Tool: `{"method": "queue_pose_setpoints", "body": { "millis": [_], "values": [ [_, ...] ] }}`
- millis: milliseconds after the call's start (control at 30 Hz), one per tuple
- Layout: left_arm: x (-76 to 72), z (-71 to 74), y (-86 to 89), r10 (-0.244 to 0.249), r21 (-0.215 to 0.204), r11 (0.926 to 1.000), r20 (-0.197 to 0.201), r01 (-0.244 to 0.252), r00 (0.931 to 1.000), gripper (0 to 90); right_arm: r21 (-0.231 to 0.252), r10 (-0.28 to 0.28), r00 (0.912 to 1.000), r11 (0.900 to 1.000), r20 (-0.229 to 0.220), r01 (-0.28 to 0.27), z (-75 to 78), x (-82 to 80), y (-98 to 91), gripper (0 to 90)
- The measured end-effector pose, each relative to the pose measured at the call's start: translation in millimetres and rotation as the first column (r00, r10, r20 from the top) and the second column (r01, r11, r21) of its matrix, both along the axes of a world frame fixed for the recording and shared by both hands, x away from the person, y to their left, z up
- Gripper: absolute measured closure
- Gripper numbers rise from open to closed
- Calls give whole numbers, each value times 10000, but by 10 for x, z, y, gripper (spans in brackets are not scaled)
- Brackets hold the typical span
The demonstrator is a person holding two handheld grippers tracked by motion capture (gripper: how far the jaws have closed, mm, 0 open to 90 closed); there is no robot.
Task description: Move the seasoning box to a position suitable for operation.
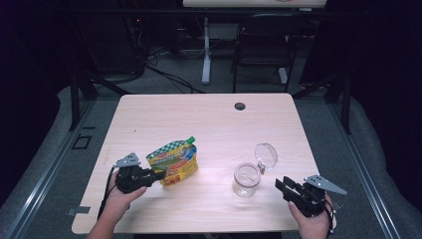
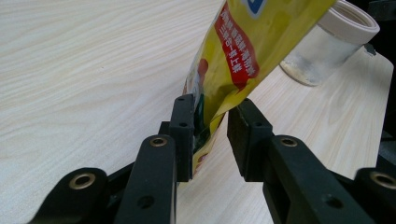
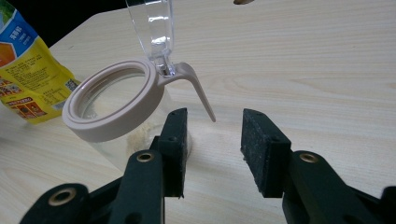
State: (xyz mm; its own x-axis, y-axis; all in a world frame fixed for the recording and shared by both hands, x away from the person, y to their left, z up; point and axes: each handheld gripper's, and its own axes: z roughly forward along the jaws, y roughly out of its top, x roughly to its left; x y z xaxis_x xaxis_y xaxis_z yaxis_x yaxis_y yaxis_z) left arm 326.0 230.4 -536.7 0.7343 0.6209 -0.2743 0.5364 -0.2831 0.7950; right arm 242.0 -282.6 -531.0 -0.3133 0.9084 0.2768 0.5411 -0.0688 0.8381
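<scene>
A: While the left gripper [image 1: 158, 175] sits at the pouch [image 1: 174, 162], which way does the pouch lie from its jaws?

B: Right between them. In the left gripper view the pouch's [image 2: 233, 56] lower corner hangs in the gap, one pad against it on one side, the other pad just clear. So the jaws stand part open around the pouch; I would not call it a firm grip.

A: And its long axis?

B: Roughly upright, leaning, with the green spout cap [image 1: 190, 140] at the top, tipped toward the jar [image 1: 246, 179]. The bottom edge is the end the jaws have.

A: Where is the jar?

B: On the table [image 1: 199, 114], near the front edge, between the two hands. Its lid [image 1: 265, 154] is flipped up on the hinge, so the mouth is open. From the left gripper view the jar [image 2: 331, 42] shows just behind the pouch.

A: The right gripper [image 1: 284, 187]?

B: Open, holding nothing. In its own view the jar [image 3: 112, 102] sits just ahead and off to one side of the jaws, with the lid tab [image 3: 198, 93] pointing toward the gap. It is the nearer hand to the jar; the left is nearer the pouch.

A: So the coming move?

B: My guess: the left closes on the pouch corner, the right steadies the jar. The pouch must travel rightward over the table to reach that mouth.
</scene>
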Motion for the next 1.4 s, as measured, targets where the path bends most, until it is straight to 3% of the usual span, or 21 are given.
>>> {"method": "queue_pose_setpoints", "body": {
  "millis": [733, 1233, 1400],
  "values": [
    [85, -58, -86, -5, -188, 9998, -281, -1, 9996, 582, 143, -167, 9999, 9998, -36, 168, -23, -51, -35, 609],
    [153, -142, -169, -33, 162, 9999, -460, 41, 9989, 504, 152, -251, 9997, 9996, -41, 252, -26, -86, -46, 609],
    [180, -163, -183, -45, 28, 10000, -511, 46, 9987, 490, 80, -266, 9996, 9996, -71, 266, -24, -101, -62, 609]
  ]
}}
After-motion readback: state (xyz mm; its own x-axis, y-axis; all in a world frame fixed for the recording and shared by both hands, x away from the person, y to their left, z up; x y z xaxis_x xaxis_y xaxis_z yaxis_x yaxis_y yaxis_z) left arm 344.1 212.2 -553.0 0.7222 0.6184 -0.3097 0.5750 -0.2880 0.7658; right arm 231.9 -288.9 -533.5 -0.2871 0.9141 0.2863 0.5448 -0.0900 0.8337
